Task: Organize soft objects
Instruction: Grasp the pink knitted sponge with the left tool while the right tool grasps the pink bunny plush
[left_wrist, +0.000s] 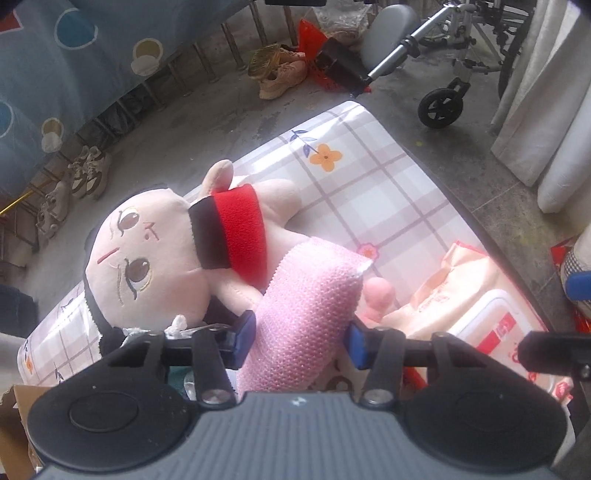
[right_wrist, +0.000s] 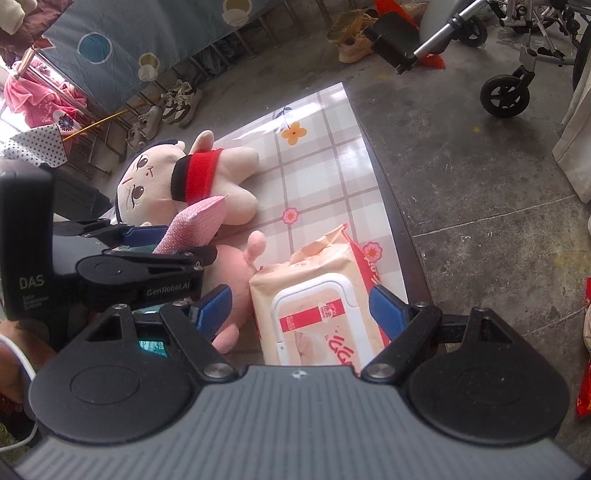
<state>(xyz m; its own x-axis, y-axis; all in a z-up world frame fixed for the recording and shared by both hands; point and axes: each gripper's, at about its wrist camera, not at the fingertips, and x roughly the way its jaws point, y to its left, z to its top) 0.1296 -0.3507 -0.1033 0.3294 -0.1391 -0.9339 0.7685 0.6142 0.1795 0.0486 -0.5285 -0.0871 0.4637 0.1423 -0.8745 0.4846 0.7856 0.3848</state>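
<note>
A plush doll with a red and black collar (left_wrist: 177, 243) lies on its side on the checked table cover (left_wrist: 388, 192); it also shows in the right wrist view (right_wrist: 192, 181). My left gripper (left_wrist: 301, 338) is shut on a pink textured sponge cloth (left_wrist: 310, 302), which stands up between its blue pads (right_wrist: 192, 229). A pack of wet wipes (right_wrist: 321, 314) lies on the table between the blue fingertips of my right gripper (right_wrist: 301, 306), whose jaws stand wide around it. A pink plush toy (right_wrist: 236, 291) lies partly hidden under the wipes and grippers.
The table's dark edge (right_wrist: 391, 206) runs along the right, with concrete floor beyond. A wheelchair (right_wrist: 509, 85) stands at the far right. Shoes (right_wrist: 177, 103) sit under a bed with a blue cover (right_wrist: 122, 40). White curtains (left_wrist: 546, 103) hang at the right.
</note>
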